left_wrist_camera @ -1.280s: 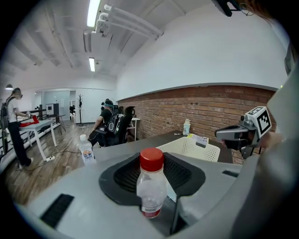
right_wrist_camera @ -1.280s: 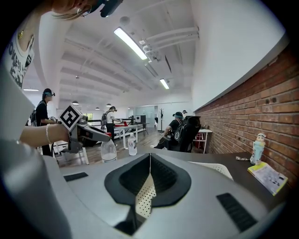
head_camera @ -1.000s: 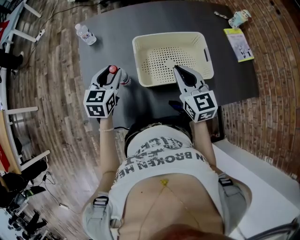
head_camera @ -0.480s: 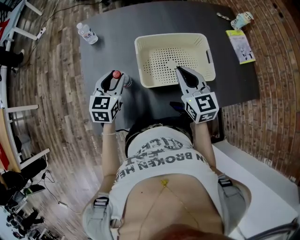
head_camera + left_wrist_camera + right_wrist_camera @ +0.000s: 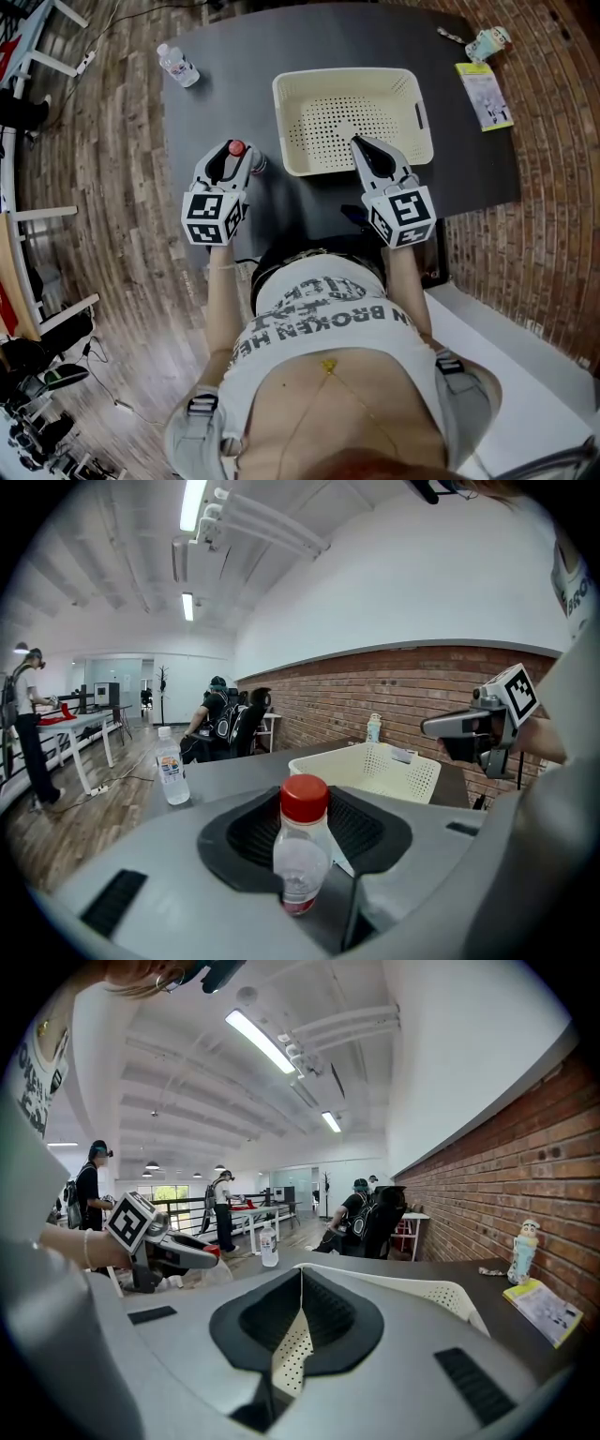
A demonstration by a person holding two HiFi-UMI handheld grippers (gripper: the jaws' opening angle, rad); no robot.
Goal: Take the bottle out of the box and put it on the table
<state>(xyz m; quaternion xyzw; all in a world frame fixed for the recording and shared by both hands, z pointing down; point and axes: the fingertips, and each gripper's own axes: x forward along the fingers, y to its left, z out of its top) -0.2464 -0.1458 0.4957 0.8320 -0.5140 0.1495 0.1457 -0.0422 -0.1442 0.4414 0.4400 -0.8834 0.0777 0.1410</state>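
A small clear bottle with a red cap [image 5: 236, 149] [image 5: 302, 850] stands upright between the jaws of my left gripper [image 5: 232, 157] [image 5: 305, 808], which is shut on it. It hangs above the dark table [image 5: 225, 84], just left of the cream perforated box [image 5: 281, 112] [image 5: 375, 771]. The box holds nothing that I can see. My right gripper [image 5: 359, 145] [image 5: 300, 1279] hovers over the box's near rim, shut with nothing in it. Only a thin slit shows the box's perforated wall [image 5: 441, 1293] beyond it.
A second clear water bottle [image 5: 176, 66] [image 5: 171, 775] stands at the table's far left corner. A booklet [image 5: 483, 94] and a small figurine [image 5: 487, 39] lie at the far right. The brick wall runs along the right, and people sit and stand in the background.
Almost nothing differs. The left gripper with the bottle has drifted very slightly toward the box. The right gripper has kept still.
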